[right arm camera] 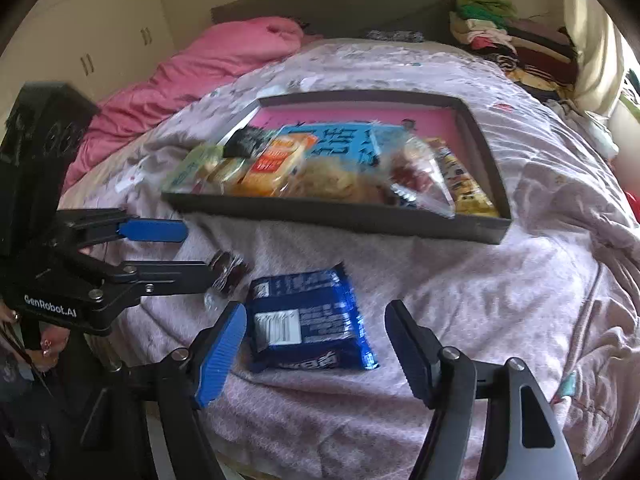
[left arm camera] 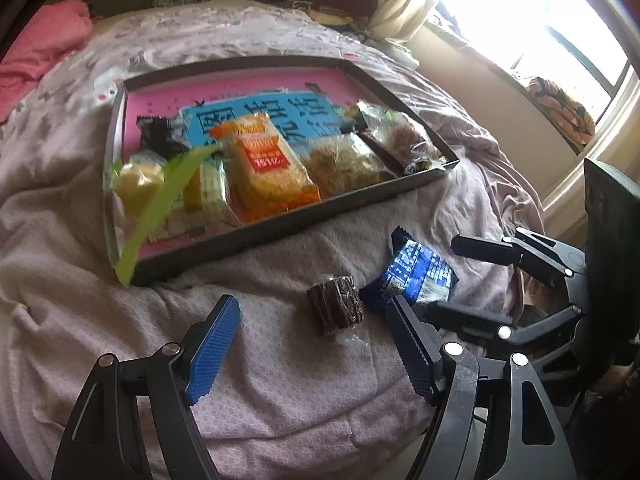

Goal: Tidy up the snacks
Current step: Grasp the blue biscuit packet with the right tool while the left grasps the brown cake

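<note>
The bed [right arm camera: 500, 280] is the biggest thing here, with a pale lilac cover all rumpled up. It is soft, so things sink in a bit and sit tilted.

On the bed sits a dark tray [left arm camera: 280, 226] with a pink floor. It has low walls, so I think the snacks go in there to stay together. Many are in it already: an orange cracker pack [left arm camera: 266, 162], some yellow packs and clear bags, lying close and partly on top of each other.

Two snacks lie on the cover outside the tray, on its near side. One is a blue snack pack [right arm camera: 306, 316] lying flat with its label side up. The other is a small brown wrapped candy [left arm camera: 335, 305], just beside the blue pack.

The right gripper [right arm camera: 316, 344] has its jaws wide, one on each side of the blue pack, holding nothing. The left gripper [left arm camera: 312, 344] is wide open too and empty, with the brown candy near the gap between its tips. I think each tool is lined up to pick up one snack.

Some things are hard to see. The snacks in the tray are blurry, so I cannot read their names. A green strip [left arm camera: 160, 208] near the tray's left corner is smeared, and I cannot tell what it is. The tray's floor is mostly covered.
</note>
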Action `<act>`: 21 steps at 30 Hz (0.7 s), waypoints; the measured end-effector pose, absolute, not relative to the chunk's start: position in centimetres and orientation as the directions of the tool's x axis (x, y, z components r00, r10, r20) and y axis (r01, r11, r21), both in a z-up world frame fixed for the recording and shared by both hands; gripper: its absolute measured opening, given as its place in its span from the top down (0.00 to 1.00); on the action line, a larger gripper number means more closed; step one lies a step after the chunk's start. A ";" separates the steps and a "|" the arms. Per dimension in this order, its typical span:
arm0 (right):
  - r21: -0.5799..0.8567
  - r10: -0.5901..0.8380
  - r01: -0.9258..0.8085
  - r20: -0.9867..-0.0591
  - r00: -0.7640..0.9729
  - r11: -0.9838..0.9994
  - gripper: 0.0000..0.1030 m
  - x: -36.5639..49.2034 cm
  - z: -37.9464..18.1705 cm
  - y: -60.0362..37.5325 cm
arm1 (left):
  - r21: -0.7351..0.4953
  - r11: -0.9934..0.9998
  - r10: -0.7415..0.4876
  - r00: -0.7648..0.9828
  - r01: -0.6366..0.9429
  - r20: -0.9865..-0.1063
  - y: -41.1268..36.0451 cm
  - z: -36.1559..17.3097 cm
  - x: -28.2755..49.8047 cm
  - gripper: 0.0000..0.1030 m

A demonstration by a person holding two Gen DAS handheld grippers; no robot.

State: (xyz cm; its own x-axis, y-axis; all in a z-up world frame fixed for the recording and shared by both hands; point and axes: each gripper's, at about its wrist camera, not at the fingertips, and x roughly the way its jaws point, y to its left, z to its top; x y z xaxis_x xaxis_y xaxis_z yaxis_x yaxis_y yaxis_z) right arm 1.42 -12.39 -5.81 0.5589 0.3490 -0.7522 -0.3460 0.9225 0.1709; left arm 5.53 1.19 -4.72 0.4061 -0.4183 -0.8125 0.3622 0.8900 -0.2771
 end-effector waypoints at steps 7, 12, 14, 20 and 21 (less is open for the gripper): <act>0.126 0.335 -0.389 -0.776 0.535 0.913 0.29 1.3 -7.2 -11.1 | -0.292 0.889 -0.422 0.383 0.352 -0.822 0.9 -5.7 5.8 0.25; 0.067 0.305 -0.416 -0.785 0.539 0.907 0.29 1.3 -8.2 -10.2 | -0.282 0.890 -0.415 0.382 0.359 -0.825 0.5 -5.9 5.9 0.42; 0.058 0.299 -0.416 -0.785 0.542 0.907 0.29 1.4 -8.5 -10.0 | -0.276 0.889 -0.412 0.373 0.365 -0.832 0.1 -6.1 6.0 0.51; 0.056 0.298 -0.410 -0.776 0.556 0.910 0.30 2.1 -8.7 -10.0 | -0.234 0.886 -0.387 0.360 0.399 -0.849 -1.5 -6.6 5.9 0.65; 0.057 0.300 -0.413 -0.776 0.554 0.909 0.33 2.2 -8.8 -10.0 | -0.224 0.889 -0.378 0.363 0.400 -0.852 -1.7 -6.7 5.8 0.67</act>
State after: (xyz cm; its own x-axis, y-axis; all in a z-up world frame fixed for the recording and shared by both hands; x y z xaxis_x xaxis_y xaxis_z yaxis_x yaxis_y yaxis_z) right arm 2.21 -9.99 -8.78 0.5544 0.3004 -0.7761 -0.4132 0.9089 0.0566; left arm 5.84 -1.65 -6.71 0.3630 -0.3777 -0.8518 0.3999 0.8888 -0.2237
